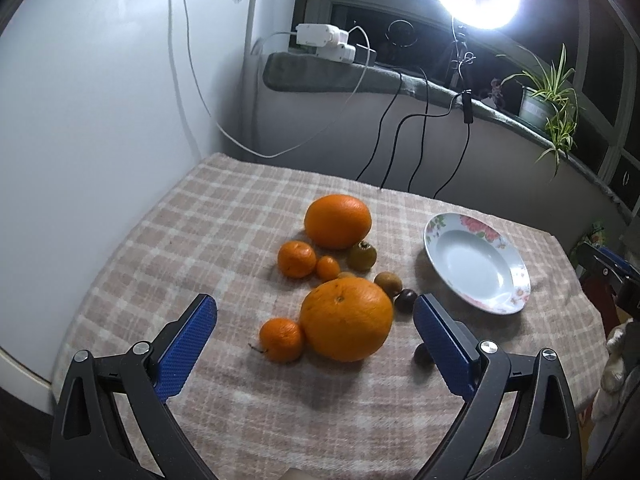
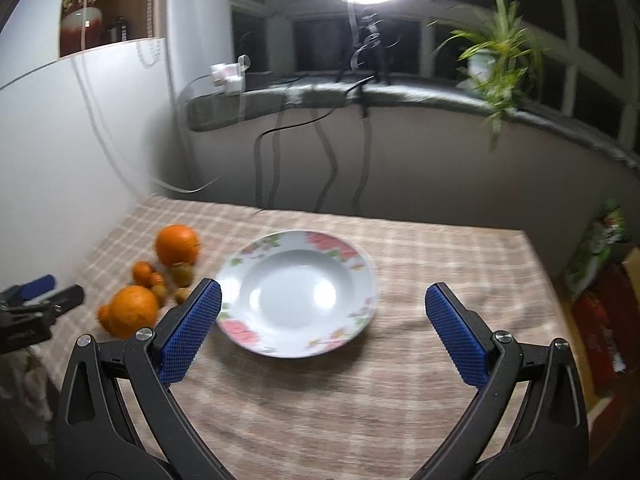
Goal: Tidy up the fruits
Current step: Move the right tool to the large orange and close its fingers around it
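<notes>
Left gripper [image 1: 316,312] wide open above checked cloth [image 1: 168,248], big orange [image 1: 346,319] w/ small tangerine [image 1: 281,339] touching it between the fingers. More fruit behind; flowered plate [image 1: 516,276] at right.

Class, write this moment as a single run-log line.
left claw: open, over fruit pile | right claw: open, over plate | plate: no fruit | large orange: on cloth
</notes>
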A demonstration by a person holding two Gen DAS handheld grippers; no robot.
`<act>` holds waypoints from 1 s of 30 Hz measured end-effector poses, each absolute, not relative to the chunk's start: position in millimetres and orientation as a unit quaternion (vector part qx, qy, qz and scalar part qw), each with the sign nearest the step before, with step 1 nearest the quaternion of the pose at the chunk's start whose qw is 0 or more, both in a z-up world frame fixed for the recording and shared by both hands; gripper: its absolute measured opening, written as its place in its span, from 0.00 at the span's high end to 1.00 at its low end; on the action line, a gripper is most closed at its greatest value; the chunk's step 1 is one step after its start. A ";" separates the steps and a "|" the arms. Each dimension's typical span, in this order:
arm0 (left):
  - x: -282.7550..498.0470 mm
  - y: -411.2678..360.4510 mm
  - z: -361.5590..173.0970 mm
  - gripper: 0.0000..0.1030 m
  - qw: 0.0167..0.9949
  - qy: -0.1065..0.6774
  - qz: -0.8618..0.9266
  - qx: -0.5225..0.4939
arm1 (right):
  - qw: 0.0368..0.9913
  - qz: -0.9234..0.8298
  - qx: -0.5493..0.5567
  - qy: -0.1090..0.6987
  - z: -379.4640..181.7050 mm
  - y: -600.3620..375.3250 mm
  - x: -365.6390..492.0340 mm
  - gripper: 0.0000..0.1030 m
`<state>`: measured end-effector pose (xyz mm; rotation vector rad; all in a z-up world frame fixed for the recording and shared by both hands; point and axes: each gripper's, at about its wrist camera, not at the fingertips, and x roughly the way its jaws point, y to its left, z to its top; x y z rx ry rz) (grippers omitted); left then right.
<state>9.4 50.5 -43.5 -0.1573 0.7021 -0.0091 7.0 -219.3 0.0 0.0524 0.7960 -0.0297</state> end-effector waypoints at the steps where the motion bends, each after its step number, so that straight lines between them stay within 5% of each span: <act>1: 9.4 52.2 -45.7 0.08 0.934 0.347 -0.008 -0.080 | 0.919 0.000 0.031 0.393 -1.9 -216.0 10.0 0.00; 12: 12.4 54.0 -72.1 0.24 0.914 0.389 -0.047 -0.105 | 0.880 0.134 0.060 0.452 -33.1 -163.0 40.4 0.00; 20: 18.2 50.2 -78.4 0.25 0.913 0.393 -0.062 -0.089 | 0.839 0.204 0.076 0.498 -53.6 -125.3 58.5 0.00; 30: 26.1 49.3 -83.2 0.32 0.914 0.390 -0.074 -0.088 | 0.803 0.245 0.085 0.537 -79.5 -93.2 82.1 0.13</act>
